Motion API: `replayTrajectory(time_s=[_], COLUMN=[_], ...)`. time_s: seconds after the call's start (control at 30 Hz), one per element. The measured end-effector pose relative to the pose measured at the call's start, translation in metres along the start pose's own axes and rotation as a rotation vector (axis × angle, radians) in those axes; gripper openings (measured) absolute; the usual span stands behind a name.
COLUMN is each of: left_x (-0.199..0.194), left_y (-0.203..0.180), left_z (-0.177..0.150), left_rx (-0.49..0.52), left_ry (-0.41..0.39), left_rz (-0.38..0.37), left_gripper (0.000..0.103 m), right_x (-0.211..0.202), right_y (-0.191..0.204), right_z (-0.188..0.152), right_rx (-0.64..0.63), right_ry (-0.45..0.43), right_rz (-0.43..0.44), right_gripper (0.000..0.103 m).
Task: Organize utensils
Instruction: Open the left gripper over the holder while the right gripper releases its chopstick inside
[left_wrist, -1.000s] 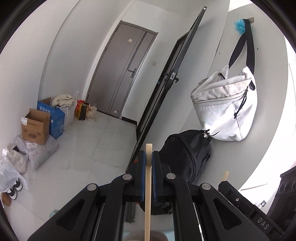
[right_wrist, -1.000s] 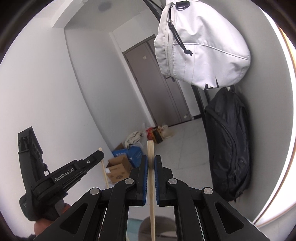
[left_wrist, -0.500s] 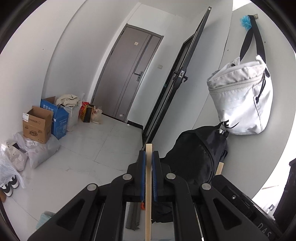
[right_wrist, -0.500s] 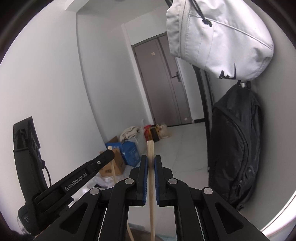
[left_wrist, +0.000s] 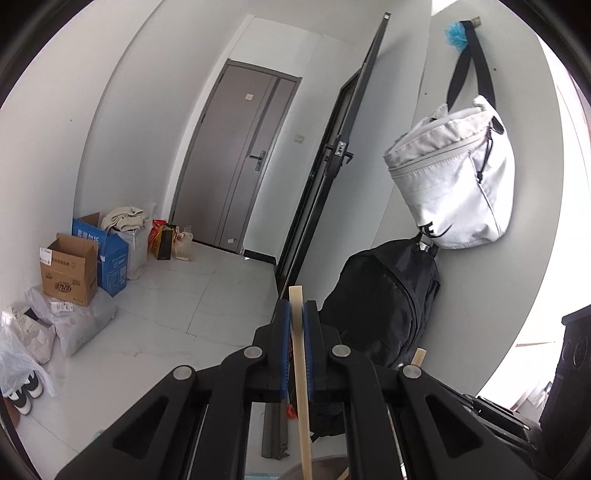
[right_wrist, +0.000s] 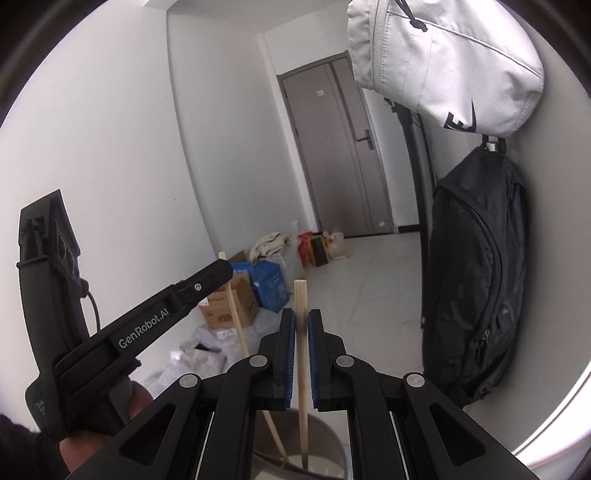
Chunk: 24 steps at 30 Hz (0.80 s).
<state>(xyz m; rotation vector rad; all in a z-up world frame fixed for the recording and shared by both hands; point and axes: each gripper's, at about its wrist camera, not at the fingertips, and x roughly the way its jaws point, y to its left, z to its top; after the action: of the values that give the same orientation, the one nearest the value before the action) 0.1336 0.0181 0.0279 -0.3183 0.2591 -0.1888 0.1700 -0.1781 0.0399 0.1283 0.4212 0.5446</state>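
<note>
A black backpack (right_wrist: 476, 273) hangs against the wall on my right, its top just under a pale grey sling bag (right_wrist: 447, 62); in the left wrist view the same backpack (left_wrist: 380, 299) and sling bag (left_wrist: 454, 184) hang beyond my fingers. On the floor (left_wrist: 192, 295) by the far wall stand a brown cardboard box (left_wrist: 68, 269) and a blue box (left_wrist: 110, 254). A round grey container (right_wrist: 325, 446) sits low under my right gripper (right_wrist: 302, 321). My right fingers (right_wrist: 289, 354) are pressed together on a pale wooden chopstick (right_wrist: 301, 332), which stands upright with its lower end inside the container. My left gripper (left_wrist: 296, 314) likewise pinches a second wooden chopstick (left_wrist: 300, 354), tilted slightly; in the right wrist view that chopstick (right_wrist: 236, 325) slants down into the same container.
</note>
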Motion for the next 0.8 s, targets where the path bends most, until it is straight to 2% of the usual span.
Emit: replayTrajectory(time_s=[0.17,0.37,0.43,0.5,0.57,0.63,0.73,0.8], left_x=[-0.012,-0.015,-0.012,-0.010,-0.013,-0.018,-0.026,-0.029], left_y=[-0.008,-0.006,-0.002,0.005,0.010,0.012,0.010,0.009], left_z=[-0.006,-0.004,-0.003,0.002,0.006,0.011,0.014,0.016], left_rx=[0.074,0.077,0.062,0.008,-0.033,-0.056,-0.051,-0.051], left_ry=[0.026,0.150,0.201,0.254,0.264,0.258,0.256,0.267], left_rz=[-0.053,-0.136,-0.137,-0.135,-0.112,-0.107,-0.065,-0.046], left_gripper=[0.003,0.004,0.011,0.038,0.056,0.057,0.059,0.063], right_x=[-0.007,-0.005,-0.006,-0.008,-0.014,-0.023,-0.036,-0.043], right_y=[0.002,0.007,0.008,0.009,0.010,0.011,0.012,0.013], right_z=[-0.007,-0.012,-0.012,-0.010,-0.007,-0.006,-0.004,-0.002], right_rx=[-0.007,-0.002,0.004,0.014,0.037,0.043,0.052,0.055], right_ry=[0.023,0.087,0.097,0.105,0.104,0.087,0.063,0.059], right_rz=[0.023,0.076,0.090,0.098,0.117,0.106,0.097,0.091], right_gripper=[0.006,0.009,0.009,0.009,0.010,0.023,0.027,0.030])
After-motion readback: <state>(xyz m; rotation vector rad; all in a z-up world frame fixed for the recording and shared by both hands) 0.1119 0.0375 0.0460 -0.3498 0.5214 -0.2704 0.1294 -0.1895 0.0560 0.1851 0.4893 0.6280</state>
